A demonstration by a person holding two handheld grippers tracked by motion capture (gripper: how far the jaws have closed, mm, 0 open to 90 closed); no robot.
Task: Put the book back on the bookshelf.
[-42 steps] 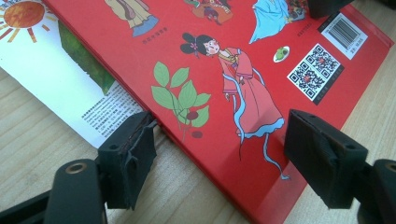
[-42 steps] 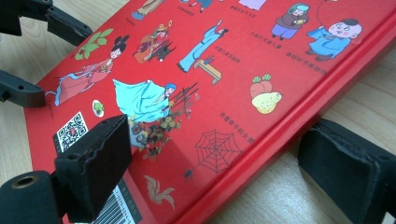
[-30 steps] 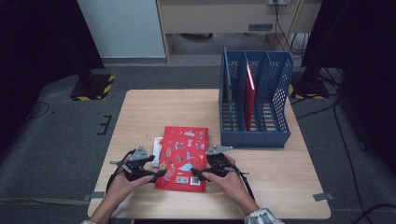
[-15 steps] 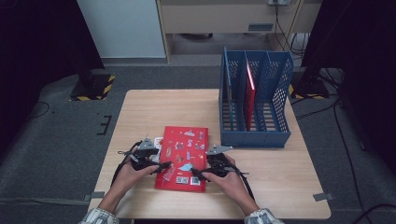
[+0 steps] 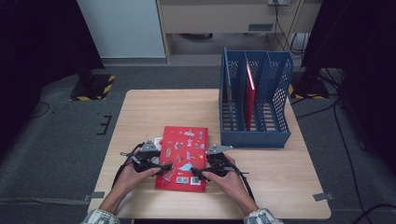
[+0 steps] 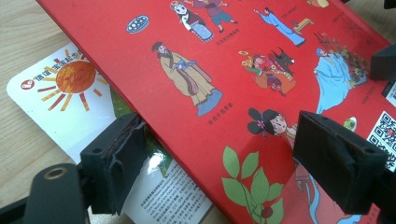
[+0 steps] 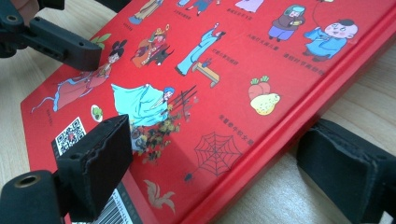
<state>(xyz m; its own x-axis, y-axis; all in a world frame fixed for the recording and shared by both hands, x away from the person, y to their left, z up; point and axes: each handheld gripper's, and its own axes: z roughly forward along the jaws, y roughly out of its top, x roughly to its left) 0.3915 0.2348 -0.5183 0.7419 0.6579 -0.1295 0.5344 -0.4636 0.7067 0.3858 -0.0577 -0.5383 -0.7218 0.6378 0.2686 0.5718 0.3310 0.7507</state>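
Note:
A red picture book lies flat on the wooden table, over a white leaflet that pokes out at its left. My left gripper is at the book's left edge near the front. In the left gripper view the gripper is open: one pad sits over the leaflet beside the edge, the other hovers over the cover. My right gripper is at the right front edge. It also stands open astride the book, one pad over the cover and one on the table.
A blue three-slot file rack stands at the table's back right with a red folder upright in its middle slot. The table's front edge is just behind both hands. Black stands and cables lie on the floor around the table.
My left gripper has edged in and slightly down toward the book's left edge. The right gripper and the book have not moved.

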